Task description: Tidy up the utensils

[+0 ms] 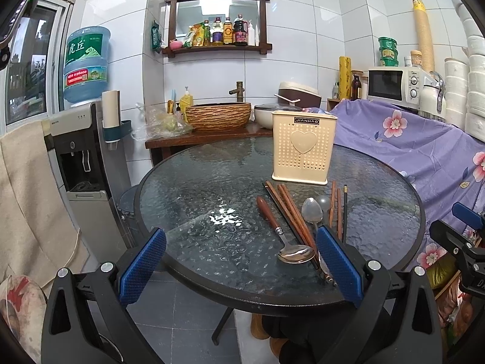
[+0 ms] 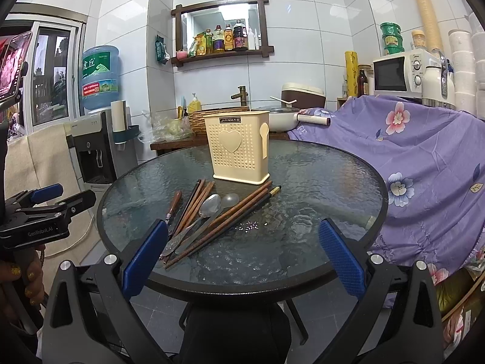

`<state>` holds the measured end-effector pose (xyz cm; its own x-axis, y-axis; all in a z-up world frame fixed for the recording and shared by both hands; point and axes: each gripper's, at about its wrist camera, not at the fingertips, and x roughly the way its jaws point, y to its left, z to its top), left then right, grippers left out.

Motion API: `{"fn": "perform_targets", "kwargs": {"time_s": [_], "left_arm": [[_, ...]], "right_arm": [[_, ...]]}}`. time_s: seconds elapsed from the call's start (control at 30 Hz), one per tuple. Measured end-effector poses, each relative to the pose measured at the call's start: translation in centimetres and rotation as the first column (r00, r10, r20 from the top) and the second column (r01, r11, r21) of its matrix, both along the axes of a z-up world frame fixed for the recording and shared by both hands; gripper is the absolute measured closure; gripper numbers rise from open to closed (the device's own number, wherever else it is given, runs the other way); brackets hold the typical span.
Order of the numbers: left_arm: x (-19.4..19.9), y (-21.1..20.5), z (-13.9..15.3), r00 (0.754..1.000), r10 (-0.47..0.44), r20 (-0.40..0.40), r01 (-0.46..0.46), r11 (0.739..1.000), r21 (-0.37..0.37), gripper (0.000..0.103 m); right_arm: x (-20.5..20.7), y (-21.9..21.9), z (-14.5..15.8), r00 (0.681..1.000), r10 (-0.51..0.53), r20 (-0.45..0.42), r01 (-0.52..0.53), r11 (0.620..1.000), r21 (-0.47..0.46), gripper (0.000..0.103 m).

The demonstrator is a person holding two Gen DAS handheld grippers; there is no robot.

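In the left wrist view, nearest the lens, the left gripper (image 1: 241, 262) hangs over the near rim of the round glass worktop (image 1: 194, 182), its blue-padded fingers (image 1: 142, 265) spread wide and grasping nothing. Just inside the right-hand pad lies the bowl of a wooden-handled spoon (image 1: 283, 236), its handle running away toward the far side. Beside it lie brown wooden chopsticks (image 1: 289, 209), a metal spoon (image 1: 312, 210), a clear plastic spoon (image 1: 323, 202) and a dark chopstick (image 1: 345, 212), all flat on the glass in a loose fan. Behind them, upright near the far edge, stands a cream perforated utensil holder (image 1: 303, 147) with a raised heart on its face. At the right edge part of the right gripper (image 1: 463, 236) shows. A purple flowered cloth (image 1: 424, 151) drapes something just beside the worktop.

In the right wrist view, nearest again, the right gripper (image 2: 242, 256) hovers at the worktop's (image 2: 318, 188) near edge, released, pads far apart with only glass between them. The utensils spread just beyond its left pad: the wooden-handled spoon (image 2: 172, 204), the brown chopsticks (image 2: 233, 215), the metal spoon (image 2: 209, 206). The holder (image 2: 238, 150) stands behind them, apart from them. At far left the left gripper (image 2: 45, 209) is held by a hand (image 2: 18, 276).
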<state>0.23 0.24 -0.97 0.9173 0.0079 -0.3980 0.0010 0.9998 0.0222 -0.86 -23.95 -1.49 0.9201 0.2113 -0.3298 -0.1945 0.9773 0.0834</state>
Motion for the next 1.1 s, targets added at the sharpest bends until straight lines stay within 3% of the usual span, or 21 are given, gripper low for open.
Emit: {"fn": "perform_targets", "kwargs": {"time_s": [1.1], "left_arm": [[0.13, -0.04, 0.12, 1.0, -0.003, 0.002, 0.003, 1.0, -0.006, 0.006]], "right_arm": [[0.42, 0.43, -0.61, 1.0, 0.004, -0.011, -0.004, 1.0, -0.002, 0.005]]}}
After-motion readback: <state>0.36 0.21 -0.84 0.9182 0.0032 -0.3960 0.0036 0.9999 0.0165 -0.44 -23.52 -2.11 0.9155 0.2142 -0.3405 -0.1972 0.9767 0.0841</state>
